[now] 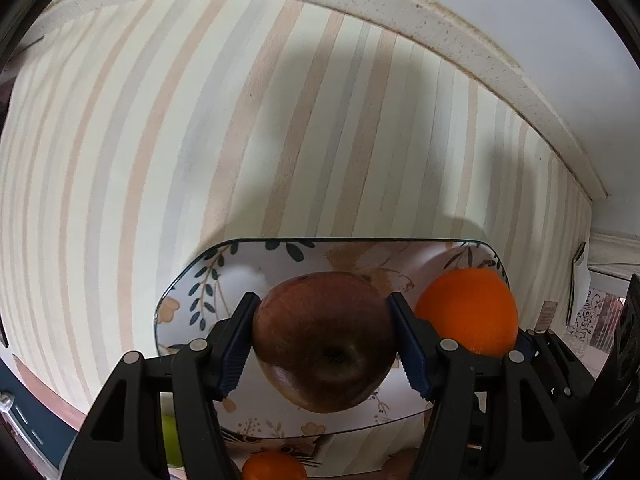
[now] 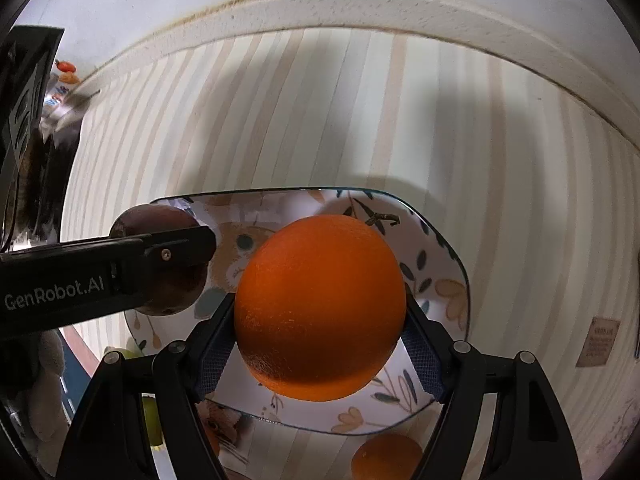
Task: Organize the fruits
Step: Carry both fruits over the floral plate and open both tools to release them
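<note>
Your left tool [image 1: 324, 344] grips the apple [image 1: 324, 340], marked "GenRobot.AI"; your right tool [image 2: 320, 320] clamps the orange [image 2: 320, 308]; sign [image 2: 598, 342] at right unreadable

A striped tablecloth [image 1: 280, 128] covers the table, bordered by a speckled cream ledge [image 2: 400, 12].

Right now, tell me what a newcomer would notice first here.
The big orange fills the right wrist view, clamped in the right gripper over the floral plate. Beside it, the left gripper clamps a dark red apple over the same plate, which sits on a striped cloth. A second orange lies on the cloth just off the plate's near edge.
</note>
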`<state>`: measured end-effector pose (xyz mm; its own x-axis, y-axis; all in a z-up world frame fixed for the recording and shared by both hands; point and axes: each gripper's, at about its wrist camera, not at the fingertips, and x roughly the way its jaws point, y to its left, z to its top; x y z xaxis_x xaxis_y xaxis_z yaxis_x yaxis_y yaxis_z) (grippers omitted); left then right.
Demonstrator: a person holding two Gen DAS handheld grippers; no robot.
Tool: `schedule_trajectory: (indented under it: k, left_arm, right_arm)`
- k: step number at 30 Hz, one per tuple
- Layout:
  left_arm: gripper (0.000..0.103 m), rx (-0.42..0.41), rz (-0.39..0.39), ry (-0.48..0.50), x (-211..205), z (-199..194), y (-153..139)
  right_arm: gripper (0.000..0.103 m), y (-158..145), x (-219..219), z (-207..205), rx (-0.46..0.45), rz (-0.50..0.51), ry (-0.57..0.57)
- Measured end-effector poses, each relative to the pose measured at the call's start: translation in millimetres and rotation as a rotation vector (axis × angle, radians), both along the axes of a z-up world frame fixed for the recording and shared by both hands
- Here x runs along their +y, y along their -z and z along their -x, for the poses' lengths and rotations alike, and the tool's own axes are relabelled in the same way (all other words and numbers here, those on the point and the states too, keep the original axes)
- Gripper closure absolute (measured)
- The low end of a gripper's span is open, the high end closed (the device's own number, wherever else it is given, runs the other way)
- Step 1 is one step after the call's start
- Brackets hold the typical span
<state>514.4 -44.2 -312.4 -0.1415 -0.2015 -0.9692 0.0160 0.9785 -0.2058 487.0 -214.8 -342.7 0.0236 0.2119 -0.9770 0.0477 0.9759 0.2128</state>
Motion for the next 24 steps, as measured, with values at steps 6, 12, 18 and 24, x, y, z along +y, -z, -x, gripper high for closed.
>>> schedule_trajectory:
  k: [6,12,18,24]
  left_arm:
    - [0.04,0.039,0.005,0.004,-6.0,-0.9,11.4]
    - [0.036,0.041,-0.001,0.023,-13.3,-2.2,14.6]
    - [0.018,-0.007,-0.025,0.03,-20.3,-1.8,1.1]
    - [0.017,-0.077,-0.028,0.03,-12.6,12.5,-27.0]
  right_arm:
    - [0.022,0.7,4.6,-12.5,0.042,0.009,-0.046]
    - [0.015,-5.9,-4.6,-17.9,0.057,-0.032,-0.009]
    - [0.011,-17.8,2.0,-14.8,0.052,-0.01,0.004]
    - [0.011,-39.9,2.1,0.2,0.041,-0.015,0.019]
